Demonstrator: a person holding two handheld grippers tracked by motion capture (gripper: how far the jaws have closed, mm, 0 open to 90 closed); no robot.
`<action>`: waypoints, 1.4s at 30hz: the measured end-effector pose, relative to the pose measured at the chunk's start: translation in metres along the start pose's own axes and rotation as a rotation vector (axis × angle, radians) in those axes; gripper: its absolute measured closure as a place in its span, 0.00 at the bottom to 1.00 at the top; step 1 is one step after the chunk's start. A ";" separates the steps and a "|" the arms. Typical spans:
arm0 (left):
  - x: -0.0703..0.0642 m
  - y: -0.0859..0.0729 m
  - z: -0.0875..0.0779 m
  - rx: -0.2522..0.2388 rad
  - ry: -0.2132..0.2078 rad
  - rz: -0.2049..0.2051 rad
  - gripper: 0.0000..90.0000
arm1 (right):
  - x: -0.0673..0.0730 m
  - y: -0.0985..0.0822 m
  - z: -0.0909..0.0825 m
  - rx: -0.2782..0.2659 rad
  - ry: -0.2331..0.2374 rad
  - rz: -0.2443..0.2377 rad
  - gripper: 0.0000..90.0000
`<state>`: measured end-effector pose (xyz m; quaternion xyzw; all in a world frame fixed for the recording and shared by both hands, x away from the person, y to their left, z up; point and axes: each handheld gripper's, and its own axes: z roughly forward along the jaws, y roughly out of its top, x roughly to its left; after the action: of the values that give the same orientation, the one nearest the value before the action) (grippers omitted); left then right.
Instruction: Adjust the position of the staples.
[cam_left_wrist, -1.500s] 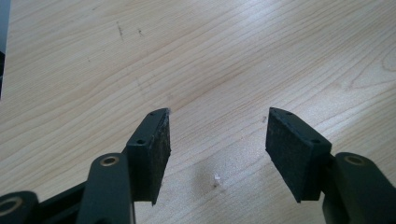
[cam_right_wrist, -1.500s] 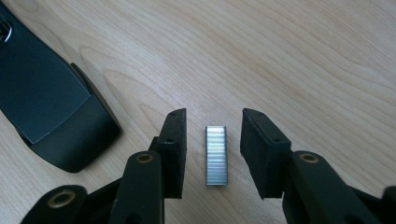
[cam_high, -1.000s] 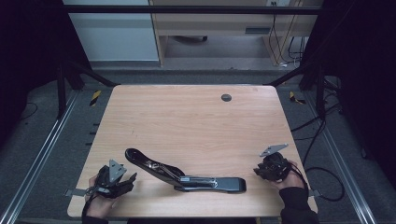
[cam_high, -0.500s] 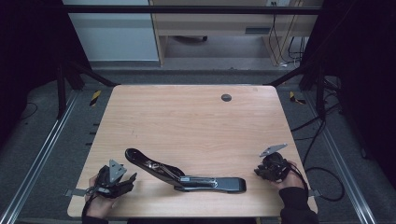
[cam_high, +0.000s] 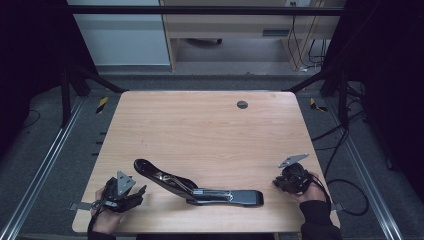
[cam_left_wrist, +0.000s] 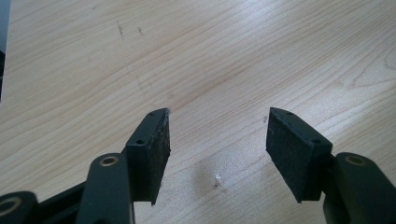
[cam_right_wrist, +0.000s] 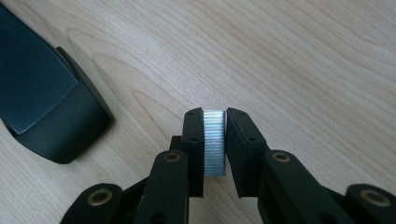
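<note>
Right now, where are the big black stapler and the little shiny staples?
stapler (cam_high: 200, 187), high view, on its middle hinge.
staples (cam_right_wrist: 214, 142), right gripper view, on the silvery ribbed face between the right gripper's jaws.

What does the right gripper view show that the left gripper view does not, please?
Right gripper view: the right tool, whose jaws have just been closing, pinches a ribbed silvery staple strip, and the rounded black end of a stapler lies to its left. Left gripper view: the left tool has its jaws wide apart with nothing between them, above a small white speck. Both: the wooden table under the jaws.
</note>
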<state>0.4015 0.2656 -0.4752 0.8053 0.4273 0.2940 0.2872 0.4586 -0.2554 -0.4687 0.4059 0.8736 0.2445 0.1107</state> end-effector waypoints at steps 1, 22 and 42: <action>0.000 0.000 0.000 0.002 -0.001 0.003 0.44 | 0.001 0.001 -0.001 -0.008 -0.001 0.001 0.86; 0.000 0.000 0.001 0.002 -0.002 0.000 0.43 | 0.019 0.033 -0.022 -0.123 0.071 -0.151 0.86; 0.002 -0.001 0.002 0.006 -0.008 -0.013 0.43 | 0.043 0.060 -0.028 -0.161 0.143 -0.282 0.86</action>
<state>0.4031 0.2675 -0.4766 0.8046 0.4319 0.2877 0.2885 0.4592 -0.1989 -0.4135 0.2508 0.9051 0.3238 0.1137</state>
